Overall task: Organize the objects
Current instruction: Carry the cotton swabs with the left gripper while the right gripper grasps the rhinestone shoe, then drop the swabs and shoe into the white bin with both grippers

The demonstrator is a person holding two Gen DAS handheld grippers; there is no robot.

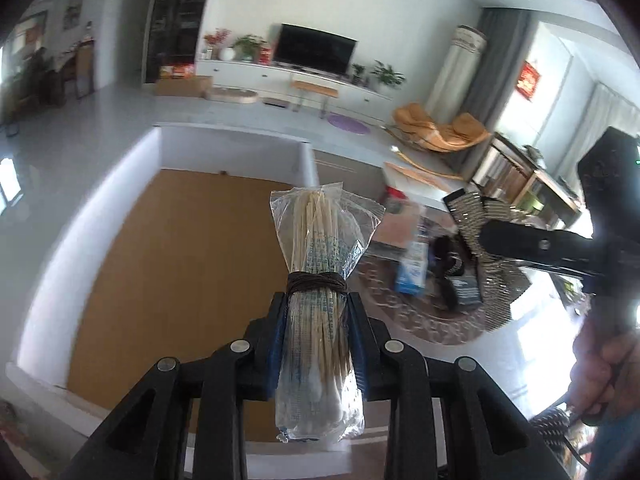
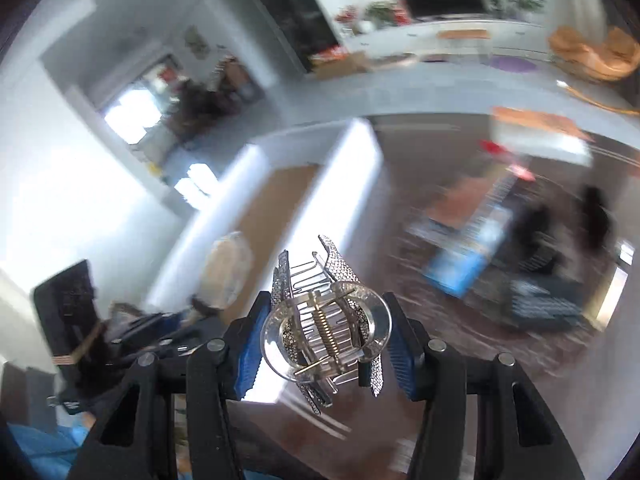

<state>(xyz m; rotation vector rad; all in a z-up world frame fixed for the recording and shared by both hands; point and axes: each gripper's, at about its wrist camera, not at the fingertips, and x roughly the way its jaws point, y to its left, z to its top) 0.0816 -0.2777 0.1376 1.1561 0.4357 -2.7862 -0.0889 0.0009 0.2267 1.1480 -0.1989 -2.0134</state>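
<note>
My left gripper (image 1: 318,328) is shut on a clear plastic bag of wooden sticks (image 1: 320,264) tied with a brown cord, held above a white box (image 1: 236,140) with a brown cardboard bottom. My right gripper (image 2: 326,340) is shut on a glittery silver hair claw clip (image 2: 326,320) with a metal spring. In the left wrist view the right gripper (image 1: 480,236) and the clip (image 1: 496,280) hover over the patterned table at the right. In the right wrist view the bag of sticks (image 2: 226,272) and left gripper (image 2: 160,332) show blurred at lower left.
On the dark patterned table (image 1: 420,320) lie a blue and white carton (image 1: 412,272), dark sunglasses (image 1: 448,264), a black packet (image 1: 466,292) and an orange-brown flat box (image 1: 400,228). A living room with a TV (image 1: 316,50) lies beyond. The right wrist view is motion-blurred.
</note>
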